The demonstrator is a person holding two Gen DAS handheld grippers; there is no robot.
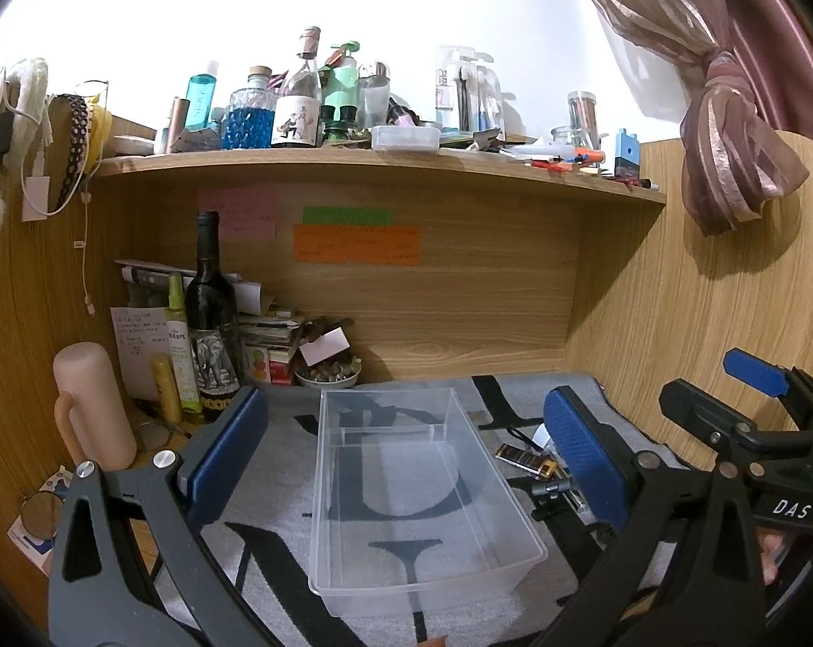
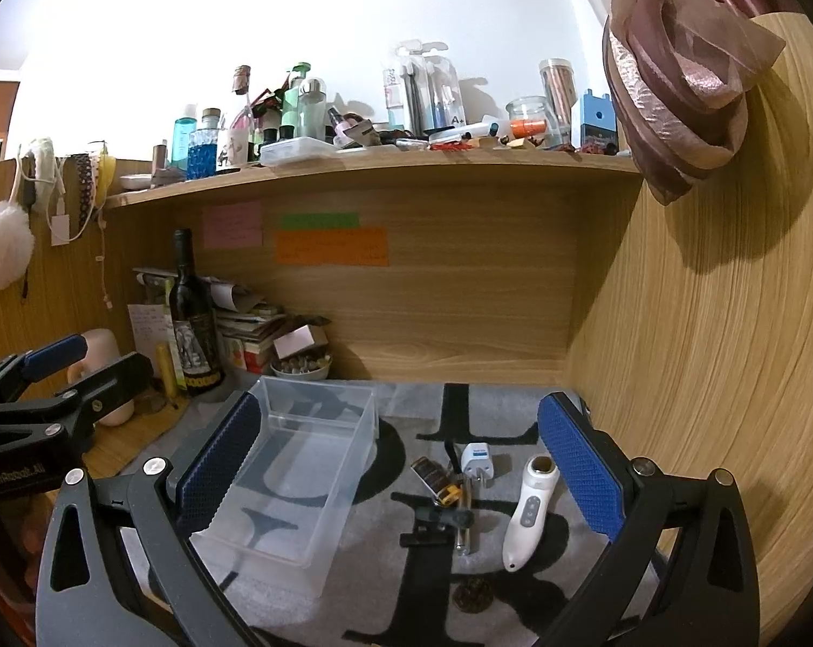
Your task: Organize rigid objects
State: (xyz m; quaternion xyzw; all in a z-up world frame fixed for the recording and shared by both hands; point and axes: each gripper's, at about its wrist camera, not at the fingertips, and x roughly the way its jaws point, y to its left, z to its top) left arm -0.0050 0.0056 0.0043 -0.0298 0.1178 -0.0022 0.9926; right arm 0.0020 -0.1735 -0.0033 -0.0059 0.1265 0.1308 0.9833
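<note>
Clear bin (image 2: 298, 463) empty on mat; small gadgets (image 2: 460, 490) beside it; both jaws spread.

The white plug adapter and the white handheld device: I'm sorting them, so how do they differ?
The plug adapter is short and blocky; the handheld device is long and tapered. The adapter shows metal prongs, the device buttons along its body. Both are white and lie loose on the mat, outside the clear bin.

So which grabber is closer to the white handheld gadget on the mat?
Right. The right gripper is open with the white handheld gadget lying between its fingers. The left gripper frames the clear bin, off to the gadget's left.
</note>
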